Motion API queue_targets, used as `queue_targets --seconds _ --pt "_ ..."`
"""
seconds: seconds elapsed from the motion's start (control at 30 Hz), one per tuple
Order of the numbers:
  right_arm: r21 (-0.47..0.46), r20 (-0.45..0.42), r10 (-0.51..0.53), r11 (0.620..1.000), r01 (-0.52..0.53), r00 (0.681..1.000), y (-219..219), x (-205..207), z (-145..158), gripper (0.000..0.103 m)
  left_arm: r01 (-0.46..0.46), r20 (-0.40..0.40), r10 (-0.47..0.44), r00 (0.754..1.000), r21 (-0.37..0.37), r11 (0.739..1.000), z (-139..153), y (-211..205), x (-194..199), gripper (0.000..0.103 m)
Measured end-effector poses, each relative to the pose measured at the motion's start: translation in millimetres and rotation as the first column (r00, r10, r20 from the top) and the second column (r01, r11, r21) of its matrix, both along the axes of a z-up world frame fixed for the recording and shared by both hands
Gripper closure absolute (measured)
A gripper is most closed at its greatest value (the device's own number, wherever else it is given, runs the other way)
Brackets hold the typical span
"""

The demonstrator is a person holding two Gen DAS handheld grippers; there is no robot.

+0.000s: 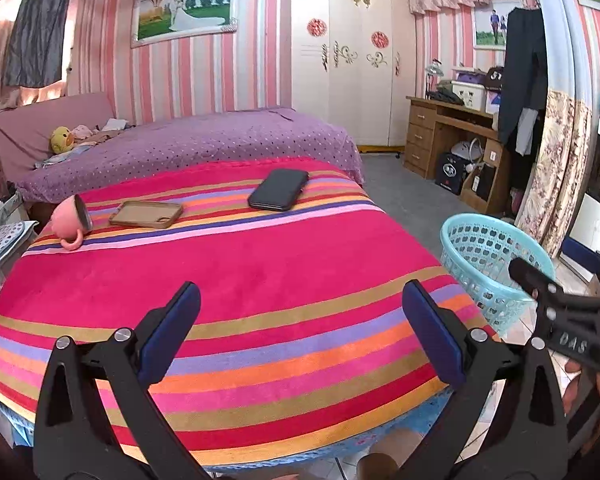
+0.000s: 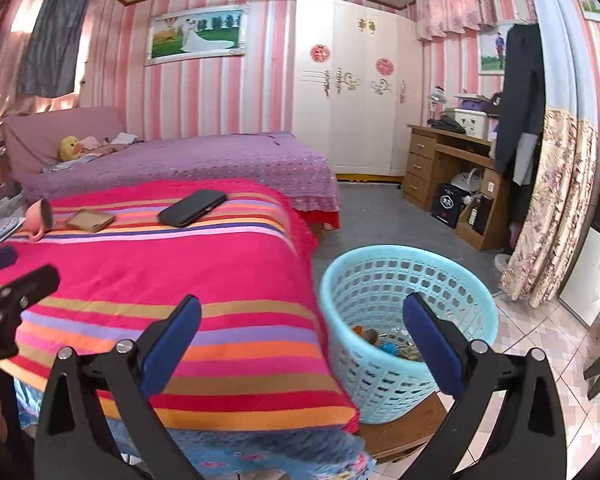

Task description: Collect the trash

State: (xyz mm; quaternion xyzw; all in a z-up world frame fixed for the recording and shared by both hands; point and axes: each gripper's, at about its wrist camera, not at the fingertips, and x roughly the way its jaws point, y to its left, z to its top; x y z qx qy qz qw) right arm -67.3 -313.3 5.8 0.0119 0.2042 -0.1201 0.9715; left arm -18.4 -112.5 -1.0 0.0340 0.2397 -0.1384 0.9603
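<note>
A light blue mesh basket (image 2: 380, 280) stands on a low wooden stool right of the striped table; several small trash pieces (image 2: 384, 342) lie in its bottom. It also shows in the left wrist view (image 1: 484, 252). My left gripper (image 1: 300, 316) is open and empty above the striped cloth (image 1: 240, 280). My right gripper (image 2: 300, 320) is open and empty, over the table's right edge and the basket's near rim. The right gripper's tip shows in the left wrist view (image 1: 540, 280).
On the far part of the cloth lie a tipped pink mug (image 1: 74, 220), a tan phone case (image 1: 146, 214) and a black phone (image 1: 278, 189). A purple bed (image 1: 204, 140), a wardrobe (image 1: 340, 52) and a wooden desk (image 1: 444, 136) stand behind.
</note>
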Motion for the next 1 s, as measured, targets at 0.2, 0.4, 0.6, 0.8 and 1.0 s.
queue_targets --seconds 0.2,0.4,0.6,0.8,1.0 --pt "-0.012 0.028 0.029 1.0 -0.029 0.999 15.7 1.7 4.7 0.005 -0.014 0.03 0.014 0.999 0.007 1.0 -3.5 9.2 -5.4 0.006" --pt "-0.002 0.041 0.05 0.999 -0.05 0.998 25.0 10.0 9.1 0.005 -0.03 0.048 0.029 0.998 0.015 0.999 -3.6 13.6 -4.5 0.006" --pt "-0.023 0.056 0.071 0.997 -0.07 0.996 33.2 13.4 11.6 0.005 -0.042 0.053 0.042 0.998 0.0 0.999 -1.6 23.8 0.7 0.006" --pt "-0.055 0.065 0.077 0.996 -0.073 0.995 38.4 12.8 12.7 0.005 -0.055 0.055 0.055 0.997 -0.009 0.998 -0.3 30.3 6.3 0.006" --pt "-0.053 0.067 0.088 0.995 -0.085 0.994 40.8 14.4 13.2 0.005 -0.061 0.065 0.062 0.996 -0.014 0.998 2.4 32.9 6.2 0.006"
